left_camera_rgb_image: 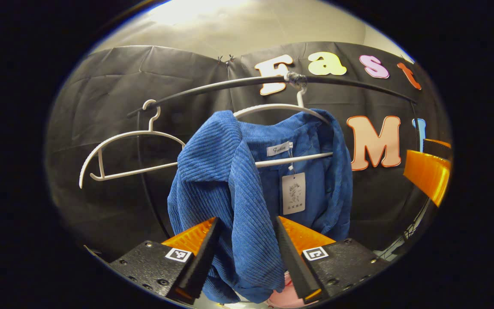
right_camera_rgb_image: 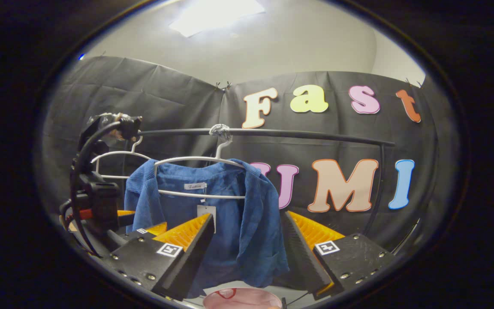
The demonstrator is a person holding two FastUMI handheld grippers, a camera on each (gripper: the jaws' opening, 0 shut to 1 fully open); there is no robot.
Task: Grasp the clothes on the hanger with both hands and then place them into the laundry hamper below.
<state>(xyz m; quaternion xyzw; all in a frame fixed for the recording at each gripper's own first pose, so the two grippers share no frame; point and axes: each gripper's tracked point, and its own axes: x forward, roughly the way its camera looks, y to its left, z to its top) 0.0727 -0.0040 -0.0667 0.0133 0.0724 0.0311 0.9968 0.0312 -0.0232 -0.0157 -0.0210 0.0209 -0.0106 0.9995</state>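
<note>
Black rail [left_camera_rgb_image: 358,83] spans the booth; seen in the right gripper view [right_camera_rgb_image: 298,135] it runs left to right with a post dropping at its right end.

Blue corduroy jacket [left_camera_rgb_image: 217,180] hangs on a white hanger [left_camera_rgb_image: 292,159] hooked on the rail, its collar folded over toward the left. A paper tag [left_camera_rgb_image: 293,193] dangles inside the neck. In the right gripper view the jacket [right_camera_rgb_image: 251,214] sits left of centre on its hanger [right_camera_rgb_image: 195,160].

A second, bare white hanger [left_camera_rgb_image: 122,154] hangs on the rail left of the jacket, apart from it.

Pink hamper [right_camera_rgb_image: 242,299] lies below the jacket; only its rim shows.

Left tool [left_camera_rgb_image: 247,240]: fingers spread, one each side of the jacket's hanging front fold; contact cannot be told.

Right tool [right_camera_rgb_image: 247,244]: fingers spread, jacket's lower edge lined up between them but farther off. The left tool [right_camera_rgb_image: 101,210] appears at the jacket's left side.
</note>
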